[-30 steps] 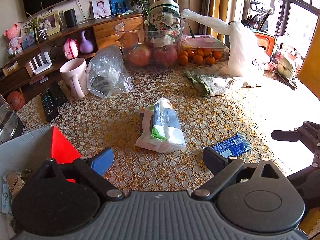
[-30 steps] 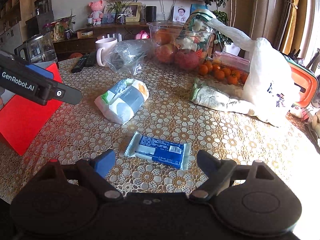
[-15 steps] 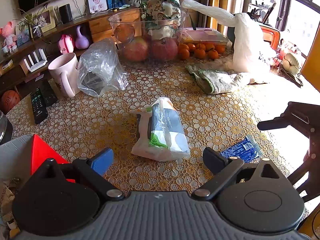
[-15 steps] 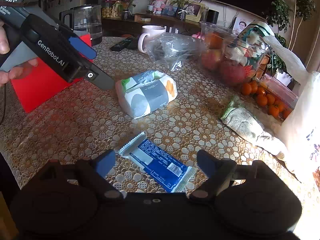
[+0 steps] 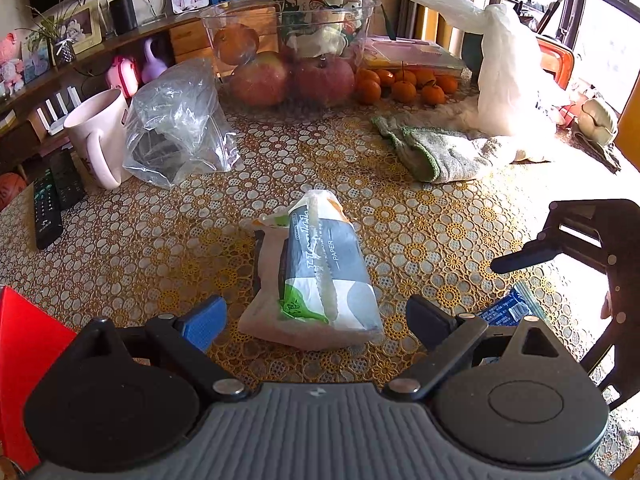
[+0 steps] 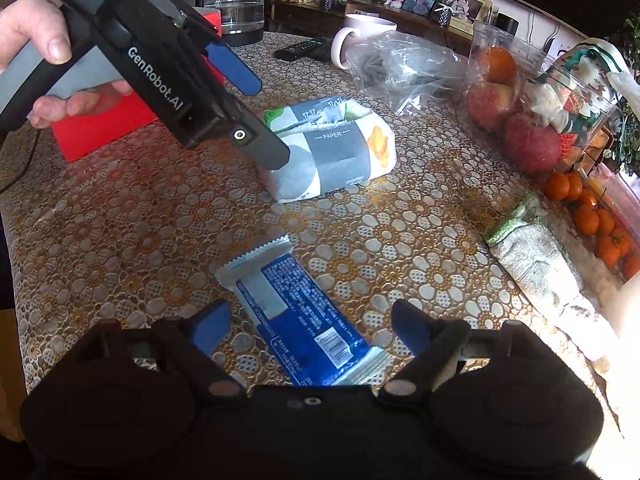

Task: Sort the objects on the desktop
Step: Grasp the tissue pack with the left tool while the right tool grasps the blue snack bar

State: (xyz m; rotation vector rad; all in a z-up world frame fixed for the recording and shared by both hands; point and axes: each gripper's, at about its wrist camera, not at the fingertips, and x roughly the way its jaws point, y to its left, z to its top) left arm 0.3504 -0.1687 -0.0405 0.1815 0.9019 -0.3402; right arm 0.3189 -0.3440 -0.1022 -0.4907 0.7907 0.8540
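Note:
A soft pack of paper tissues [image 5: 316, 276] lies on the lace tablecloth, its near end between the spread fingers of my left gripper [image 5: 316, 322], which is open. In the right wrist view the same tissue pack [image 6: 332, 152] lies just past the left gripper [image 6: 264, 120], held by a hand. A blue snack wrapper [image 6: 304, 320] lies flat with its near end between the fingers of my open right gripper [image 6: 310, 326]. The wrapper [image 5: 508, 310] shows at lower right in the left wrist view, under the right gripper's finger [image 5: 528, 254]. A red box [image 6: 104, 120] stands at the left.
A pink mug [image 5: 98, 136], a clear plastic bag [image 5: 180, 124], remote controls [image 5: 50, 200], a clear fruit tub [image 5: 288, 56], small oranges [image 5: 404, 84], a green-edged cloth [image 5: 436, 152] and a white plastic bag [image 5: 504, 84] lie across the far table. A glass kettle [image 6: 236, 0] stands behind the red box.
My left gripper has moved forward and right to the tissue pack. The right gripper has swung left and closed in over the blue wrapper. Both stay open.

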